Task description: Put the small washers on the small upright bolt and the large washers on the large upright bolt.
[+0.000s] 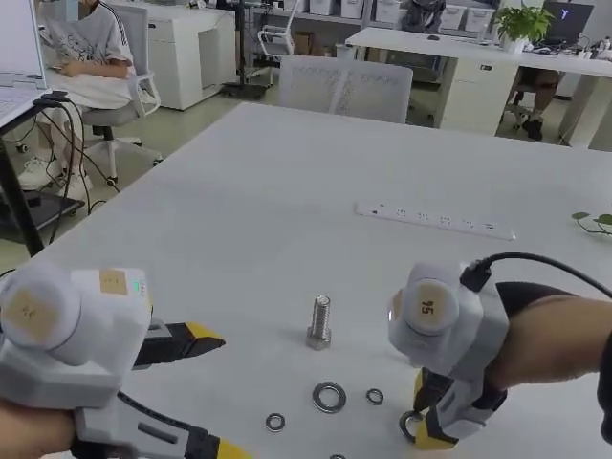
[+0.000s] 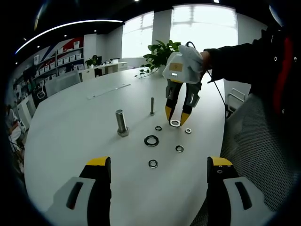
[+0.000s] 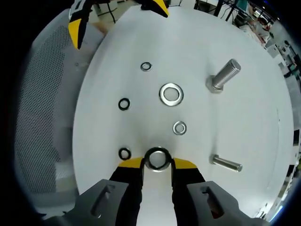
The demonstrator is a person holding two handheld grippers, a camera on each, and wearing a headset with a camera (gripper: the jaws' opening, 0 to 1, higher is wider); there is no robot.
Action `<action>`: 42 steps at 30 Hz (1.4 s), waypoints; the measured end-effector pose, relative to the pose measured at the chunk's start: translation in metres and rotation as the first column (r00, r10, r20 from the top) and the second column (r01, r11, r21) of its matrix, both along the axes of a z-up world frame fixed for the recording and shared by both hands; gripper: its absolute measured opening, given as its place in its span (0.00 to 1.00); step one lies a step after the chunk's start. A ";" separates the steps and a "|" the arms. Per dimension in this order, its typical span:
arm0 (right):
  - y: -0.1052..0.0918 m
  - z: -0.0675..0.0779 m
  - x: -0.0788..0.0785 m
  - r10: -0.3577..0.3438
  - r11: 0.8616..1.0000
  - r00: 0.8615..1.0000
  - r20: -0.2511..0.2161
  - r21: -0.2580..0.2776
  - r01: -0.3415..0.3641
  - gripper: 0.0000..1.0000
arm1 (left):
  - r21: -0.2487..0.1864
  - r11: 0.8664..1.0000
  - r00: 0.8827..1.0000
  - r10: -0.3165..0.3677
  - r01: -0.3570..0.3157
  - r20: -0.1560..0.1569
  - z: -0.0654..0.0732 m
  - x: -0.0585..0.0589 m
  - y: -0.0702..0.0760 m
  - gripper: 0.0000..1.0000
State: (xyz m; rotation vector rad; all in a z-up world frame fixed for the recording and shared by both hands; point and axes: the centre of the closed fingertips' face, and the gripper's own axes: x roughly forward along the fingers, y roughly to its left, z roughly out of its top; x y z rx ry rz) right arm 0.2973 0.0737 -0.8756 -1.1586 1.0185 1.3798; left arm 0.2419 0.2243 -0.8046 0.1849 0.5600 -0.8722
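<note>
White counter (image 1: 287,191) stretches through an open office. Over it the right gripper (image 3: 157,162) has its fingers clamped on a washer (image 3: 157,151), tips pointing down. The small upright bolt (image 3: 225,163) stands near, just off to one side of those fingers, and the large upright bolt (image 3: 223,75) stands farther ahead, both with their axes vertical. The left gripper (image 2: 159,165), fingers wide apart and empty, hangs well back, so the right is nearer both bolts.

The table (image 1: 287,191) is smooth, matt white; the large bolt (image 1: 320,320) at mid frame is bright metal, its shank ridged with thread; the large washer (image 1: 317,396) and the held washer (image 3: 157,150) are glossy metal; a small washer (image 3: 124,99) at left looks dull and dark; the right gripper (image 3: 157,162) is matt whitish plastic with yellow tips.
</note>
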 end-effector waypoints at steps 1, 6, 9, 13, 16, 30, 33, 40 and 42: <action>0.000 0.001 0.000 0.000 1.000 1.000 0.001 -0.001 0.000 0.23 | 0.001 1.000 1.000 0.000 0.000 0.001 0.000 0.000 0.000 0.84; 0.001 0.010 -0.001 0.002 1.000 1.000 -0.002 0.005 -0.002 0.23 | 0.002 1.000 1.000 0.000 0.000 0.006 0.002 0.000 0.000 0.84; 0.001 0.015 -0.002 0.001 1.000 1.000 -0.001 0.008 -0.001 0.23 | 0.002 1.000 1.000 -0.001 0.001 0.008 0.003 0.000 -0.001 0.84; 0.002 0.021 -0.001 0.006 1.000 1.000 0.010 0.012 -0.007 0.23 | 0.000 1.000 1.000 -0.001 0.001 0.014 0.004 0.000 -0.001 0.84; 0.004 0.027 -0.001 0.009 1.000 1.000 0.013 0.021 -0.009 0.23 | 0.001 1.000 1.000 0.000 0.000 0.015 0.005 0.001 -0.001 0.84; 0.013 0.057 0.000 0.033 0.998 0.999 0.041 0.045 -0.035 0.23 | 0.000 1.000 1.000 -0.003 0.003 0.026 0.009 -0.001 -0.004 0.84; 0.016 0.063 0.003 0.036 0.998 0.999 0.039 0.048 -0.037 0.23 | -0.003 1.000 1.000 -0.003 0.003 0.029 0.010 -0.002 -0.005 0.84; 0.023 0.077 0.011 0.052 0.997 0.997 0.049 0.047 -0.054 0.23 | -0.005 1.000 1.000 -0.003 0.004 0.030 0.010 -0.002 -0.005 0.84; 0.026 0.082 0.014 0.058 0.997 0.997 0.055 0.045 -0.061 0.23 | -0.007 1.000 1.000 -0.004 0.004 0.030 0.010 -0.001 -0.005 0.84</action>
